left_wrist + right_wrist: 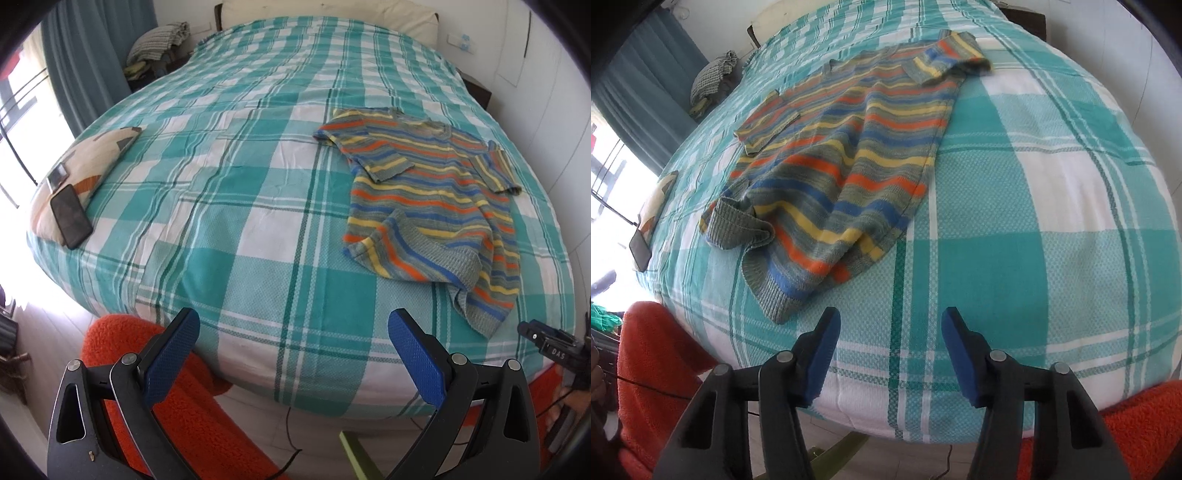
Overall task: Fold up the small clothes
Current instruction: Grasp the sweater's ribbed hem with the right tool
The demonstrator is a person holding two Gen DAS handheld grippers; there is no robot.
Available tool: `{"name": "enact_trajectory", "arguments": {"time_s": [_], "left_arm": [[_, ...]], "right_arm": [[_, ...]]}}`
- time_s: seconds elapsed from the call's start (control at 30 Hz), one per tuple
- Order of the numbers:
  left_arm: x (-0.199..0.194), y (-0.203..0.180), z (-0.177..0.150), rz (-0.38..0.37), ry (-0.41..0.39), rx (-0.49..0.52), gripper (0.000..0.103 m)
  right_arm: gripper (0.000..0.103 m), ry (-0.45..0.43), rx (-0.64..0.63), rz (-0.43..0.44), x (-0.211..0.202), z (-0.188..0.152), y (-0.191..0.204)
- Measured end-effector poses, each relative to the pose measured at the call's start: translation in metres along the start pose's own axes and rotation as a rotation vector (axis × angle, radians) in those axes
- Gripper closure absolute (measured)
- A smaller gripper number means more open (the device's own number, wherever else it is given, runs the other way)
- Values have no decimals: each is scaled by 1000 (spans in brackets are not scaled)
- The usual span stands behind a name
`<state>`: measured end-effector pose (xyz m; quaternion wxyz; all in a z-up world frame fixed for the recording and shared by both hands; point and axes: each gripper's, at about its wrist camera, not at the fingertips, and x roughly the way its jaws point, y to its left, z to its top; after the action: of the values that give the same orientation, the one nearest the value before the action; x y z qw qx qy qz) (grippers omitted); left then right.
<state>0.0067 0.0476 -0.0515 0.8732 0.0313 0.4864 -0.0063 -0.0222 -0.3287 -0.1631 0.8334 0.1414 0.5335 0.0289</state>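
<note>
Fingers of the left gripper (293, 325) and the right gripper (890, 325) are spread wide, holding nothing, both hovering off the near edge of the bed (258, 258). On the checked bedspread lies a striped sweater (842, 147), mostly flat (its hem (738, 225) is curled over at one corner), close to that near edge. Far to the left, a phone (71, 216) rests on a cushion (99, 158) at the bed's side edge. Bare bedspread stretches between sweater and cushion.
</note>
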Motion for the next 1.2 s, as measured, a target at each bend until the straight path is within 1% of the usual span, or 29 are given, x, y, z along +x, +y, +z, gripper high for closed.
{"name": "enact_trajectory", "arguments": {"time_s": [0.03,0.07,0.13,0.2,0.23,0.3,0.4,0.53,0.63,0.67,0.7,0.73,0.77,0.8,0.83,0.9,0.97,1.0,1.03,1.07,1.13,1.17,1.2], "left_arm": [[-1,-3,-1,-1,-2,8,1],[-2,-6,-2,-3,-5,18,1],[-5,-11,-3,-4,-10,37,1],[-6,-14,-4,-3,-12,48,1],[-5,-14,-4,-4,-9,49,1],[-1,-13,-5,-6,3,47,1],[2,-10,-6,-3,13,39,1],[8,-3,-9,14,20,28,1],[21,-4,-12,-3,60,16,1],[24,-5,-12,-11,70,16,1],[25,-7,-13,-17,74,19,1],[25,-10,-13,-21,72,26,1],[24,-13,-13,-17,68,38,1],[22,-14,-13,-12,65,49,1],[19,-15,-13,-7,58,60,1],[12,-9,-14,7,31,69,1],[10,1,-16,26,13,73,1],[11,6,-19,34,14,74,1],[14,10,-20,38,19,74,1],[17,14,-23,33,24,73,1],[24,16,-25,9,37,68,1],[28,15,-26,-5,52,66,1],[32,14,-25,-20,68,64,1]], "right_arm": [[50,15,-20,9,14,4,7],[50,4,-41,16,24,10,13],[54,-81,-84,33,27,27,25],[55,-132,-78,59,29,45,28],[56,-128,-62,71,34,53,27],[56,-73,-28,100,50,65,24],[56,-51,45,150,52,70,13],[55,-37,229,256,33,54,-12],[55,16,279,301,36,42,-12],[55,18,280,319,40,41,-8],[56,17,267,317,44,42,-2],[64,15,242,312,48,43,6],[88,25,207,321,53,45,14],[98,62,175,334,59,45,21],[98,101,168,339,60,44,24],[98,130,157,360,43,39,22],[98,133,131,345,10,31,12],[98,142,130,322,-7,25,4],[98,153,128,277,-22,19,-6],[98,167,117,204,-33,12,-15],[98,187,55,-23,-45,-1,-30],[98,189,33,-98,-46,-6,-34],[98,194,38,-119,-44,-9,-39]]}}
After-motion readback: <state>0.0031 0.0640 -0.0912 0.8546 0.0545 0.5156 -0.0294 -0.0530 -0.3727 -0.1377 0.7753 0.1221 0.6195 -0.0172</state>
